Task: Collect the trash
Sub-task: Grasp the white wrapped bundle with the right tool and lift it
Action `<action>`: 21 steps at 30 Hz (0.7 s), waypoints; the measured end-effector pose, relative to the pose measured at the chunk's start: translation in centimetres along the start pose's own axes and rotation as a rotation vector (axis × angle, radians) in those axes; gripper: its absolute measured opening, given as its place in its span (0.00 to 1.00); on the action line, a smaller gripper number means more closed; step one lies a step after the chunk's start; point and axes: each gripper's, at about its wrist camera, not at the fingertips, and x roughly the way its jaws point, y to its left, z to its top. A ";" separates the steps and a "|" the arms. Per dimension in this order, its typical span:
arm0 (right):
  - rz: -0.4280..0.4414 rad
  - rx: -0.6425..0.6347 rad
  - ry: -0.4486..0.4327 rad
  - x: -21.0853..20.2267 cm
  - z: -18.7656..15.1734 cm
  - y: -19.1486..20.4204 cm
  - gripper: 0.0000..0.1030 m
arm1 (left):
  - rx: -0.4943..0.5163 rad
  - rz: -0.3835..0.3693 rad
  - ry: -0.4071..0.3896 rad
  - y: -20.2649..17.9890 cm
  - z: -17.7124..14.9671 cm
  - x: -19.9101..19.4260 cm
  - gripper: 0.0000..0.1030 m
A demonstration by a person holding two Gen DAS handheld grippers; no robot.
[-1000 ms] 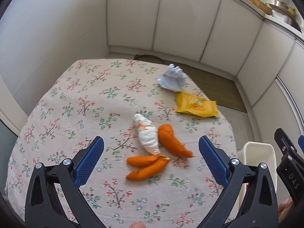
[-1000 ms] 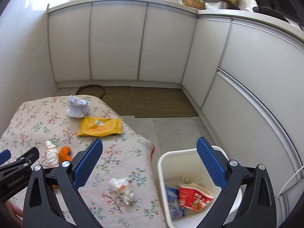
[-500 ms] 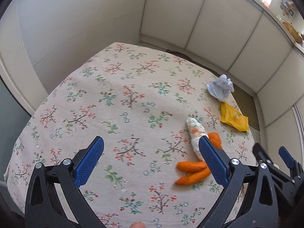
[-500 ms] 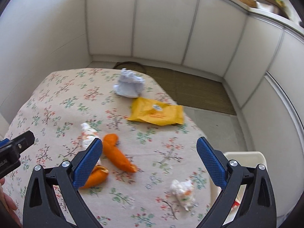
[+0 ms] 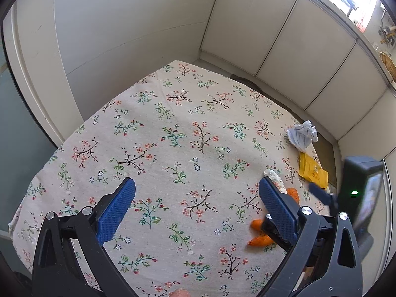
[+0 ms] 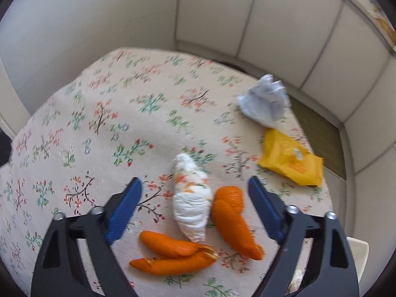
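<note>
The white tissue wad (image 6: 191,198) lies on the floral tablecloth (image 6: 118,123) with its long axis running from near to far, the narrow far tip leaning a little to the left. It is a crumpled, spindle-shaped piece, white with small orange and green stains around its middle. Just to its right lies a curved piece of orange peel (image 6: 232,220), also lengthwise from near to far, touching or almost touching the wad. At the near end of the wad two more orange peel strips (image 6: 173,255) lie across, left to right, joined at their right ends.

The right gripper (image 6: 195,200) hangs above this group with its blue pads on both sides of the wad and the curved peel. Its jaws have just been closing, but they are still spread and the pads press on nothing; the wad and the peel sit between them on the cloth. This view is a little blurred.

Further away on the right lie a yellow wrapper (image 6: 289,160) and, beyond it, a crumpled pale paper ball (image 6: 264,101) near the far right edge of the table.

The left gripper (image 5: 198,205) is over bare cloth to the left of the pile, fingers wide apart and empty. Its right finger hides part of the peels in the left wrist view.
</note>
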 end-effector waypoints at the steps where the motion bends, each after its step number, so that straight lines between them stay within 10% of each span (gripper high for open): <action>1: 0.010 -0.011 0.024 0.8 0.1 0.3 0.69 | -0.003 0.001 0.001 0.1 0.0 0.1 0.93; 9: 0.019 -0.045 0.075 3.7 -0.7 0.3 0.36 | -0.010 0.015 0.038 0.5 -0.1 1.6 0.93; 21: 0.055 0.173 -0.110 -3.4 0.5 -5.4 0.36 | -0.006 0.000 0.089 -1.1 -0.8 2.6 0.93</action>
